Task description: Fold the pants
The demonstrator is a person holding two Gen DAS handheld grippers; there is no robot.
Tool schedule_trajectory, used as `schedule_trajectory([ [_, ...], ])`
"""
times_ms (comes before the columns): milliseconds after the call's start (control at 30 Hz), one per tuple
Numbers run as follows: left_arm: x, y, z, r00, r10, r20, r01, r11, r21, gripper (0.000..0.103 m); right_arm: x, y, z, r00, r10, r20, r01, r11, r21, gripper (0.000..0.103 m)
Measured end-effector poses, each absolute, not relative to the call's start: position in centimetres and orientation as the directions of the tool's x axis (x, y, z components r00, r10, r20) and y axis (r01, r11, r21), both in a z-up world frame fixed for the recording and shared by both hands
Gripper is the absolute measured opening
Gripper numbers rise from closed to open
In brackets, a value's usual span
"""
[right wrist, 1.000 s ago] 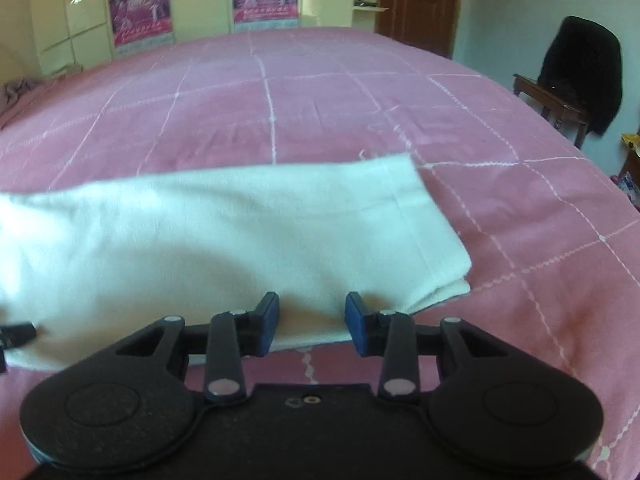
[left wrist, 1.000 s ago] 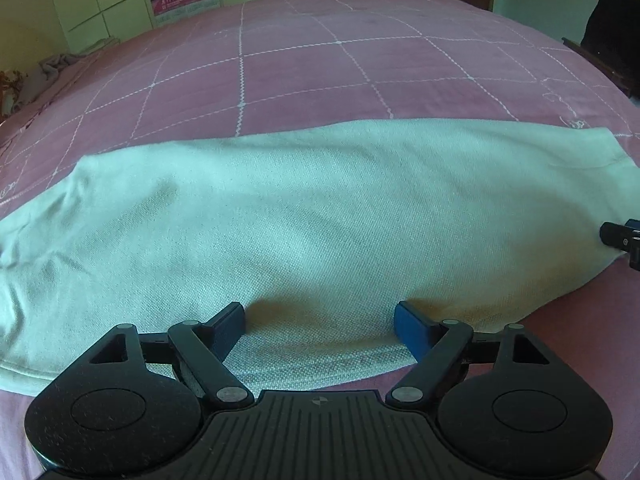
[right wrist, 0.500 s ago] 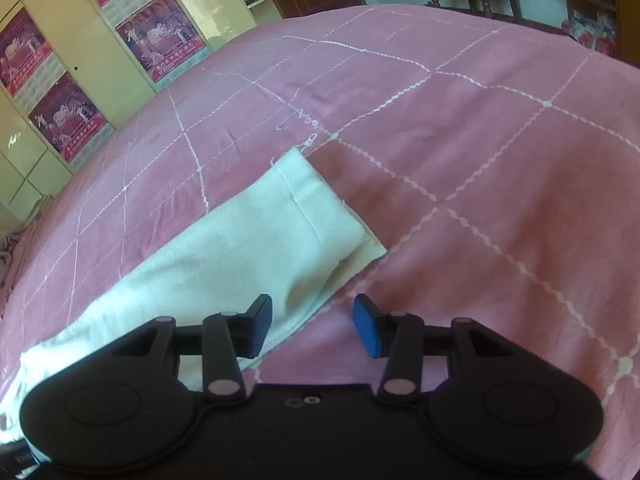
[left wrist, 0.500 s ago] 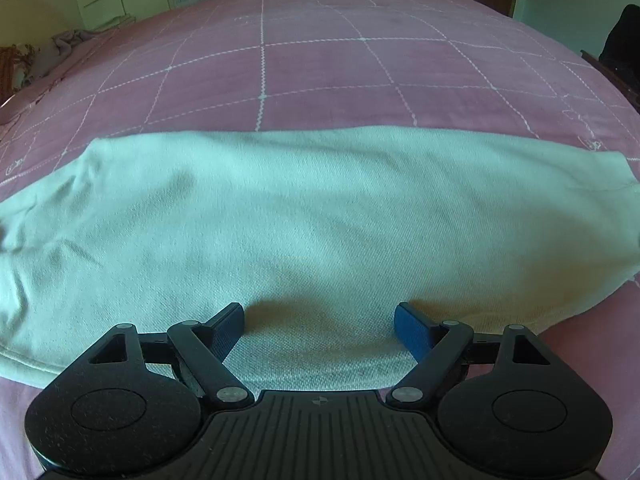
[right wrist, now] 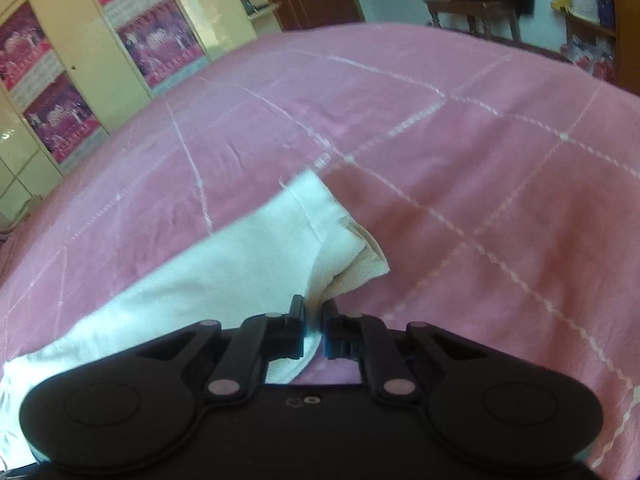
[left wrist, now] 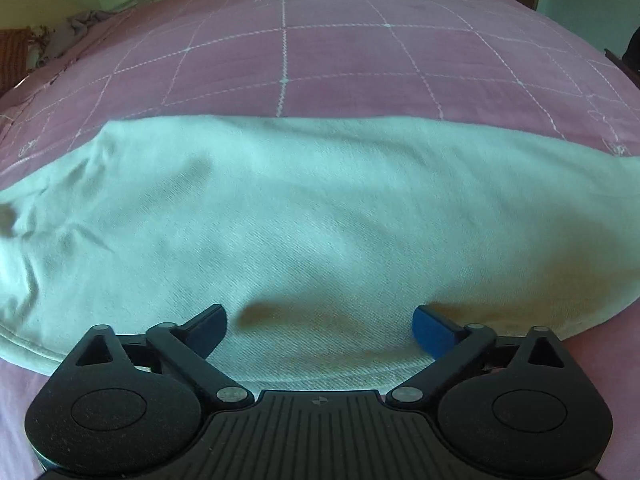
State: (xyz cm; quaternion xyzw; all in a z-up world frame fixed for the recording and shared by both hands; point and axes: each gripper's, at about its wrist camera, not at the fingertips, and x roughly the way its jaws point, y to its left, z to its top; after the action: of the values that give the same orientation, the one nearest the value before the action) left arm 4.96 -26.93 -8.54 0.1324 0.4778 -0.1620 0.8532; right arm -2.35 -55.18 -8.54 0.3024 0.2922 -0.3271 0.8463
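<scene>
White pants (left wrist: pixel 304 216) lie flat across a pink checked bedspread (left wrist: pixel 320 60), folded lengthwise. My left gripper (left wrist: pixel 320 328) is open wide, its blue fingers resting over the near edge of the pants' middle. In the right wrist view the pants (right wrist: pixel 224 264) end in a hemmed leg cuff (right wrist: pixel 336 236). My right gripper (right wrist: pixel 314 320) is shut on the near edge of the pants just short of the cuff, and the cloth there is lifted into a fold.
The pink bedspread (right wrist: pixel 460 184) stretches far beyond the pants on all sides. Cream wardrobe doors with pink posters (right wrist: pixel 60 92) stand behind the bed. A wooden chair with dark clothing (right wrist: pixel 484 4) stands at the far right.
My right gripper closed on the pants' edge near the cuff after turning right and moving along the leg. My left gripper moved slightly closer over the pants and stayed open.
</scene>
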Motion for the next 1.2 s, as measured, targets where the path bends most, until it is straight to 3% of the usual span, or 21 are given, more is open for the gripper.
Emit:
schedule_trajectory([
  [200,8.1,-21.2,-5.6,0.514,-0.184,-0.838,0.316,0.949,-0.015,0.095,0.3,-51.3,-4.9,0.687,-0.363,-0.63,0.63,0.73,0.266,0.008],
  [367,10.5,-14.8,-4.9,0.529,-0.177,-0.83,0.214,0.974,-0.071,0.095,5.3,-43.4,-2.0,0.788,-0.228,-0.571,0.426,0.872,0.24,0.008],
  [567,12.0,-9.6,-5.1,0.506,-0.233,-0.831,0.131,0.972,-0.193,0.096,10.6,-33.0,-4.2,0.791,-0.031,-0.611,0.22,0.946,0.237,0.008],
  [700,12.2,-9.1,-6.1,0.447,-0.296,-0.844,0.118,0.955,-0.272,0.096,13.1,-28.5,-9.2,0.637,-0.01,-0.771,0.213,0.963,0.163,0.03],
  [800,11.9,-10.1,-6.8,0.405,-0.35,-0.845,0.129,0.936,-0.326,0.096,12.0,-27.7,-8.8,0.655,0.025,-0.755,0.17,0.969,0.18,0.056],
  [867,11.8,-10.9,-7.1,0.38,-0.39,-0.839,0.137,0.921,-0.365,0.096,10.8,-28.4,-7.2,0.688,0.073,-0.722,0.153,0.958,0.242,0.057],
  [1000,11.5,-12.9,-8.0,0.325,-0.439,-0.838,0.135,0.898,-0.418,0.096,7.3,-31.0,-4.6,0.758,-0.02,-0.653,0.207,0.955,0.211,0.065],
  [1200,10.9,-15.2,-9.6,0.289,-0.489,-0.823,0.102,0.871,-0.481,0.095,3.1,-36.6,-5.0,0.771,-0.093,-0.63,0.331,0.904,0.271,0.065],
])
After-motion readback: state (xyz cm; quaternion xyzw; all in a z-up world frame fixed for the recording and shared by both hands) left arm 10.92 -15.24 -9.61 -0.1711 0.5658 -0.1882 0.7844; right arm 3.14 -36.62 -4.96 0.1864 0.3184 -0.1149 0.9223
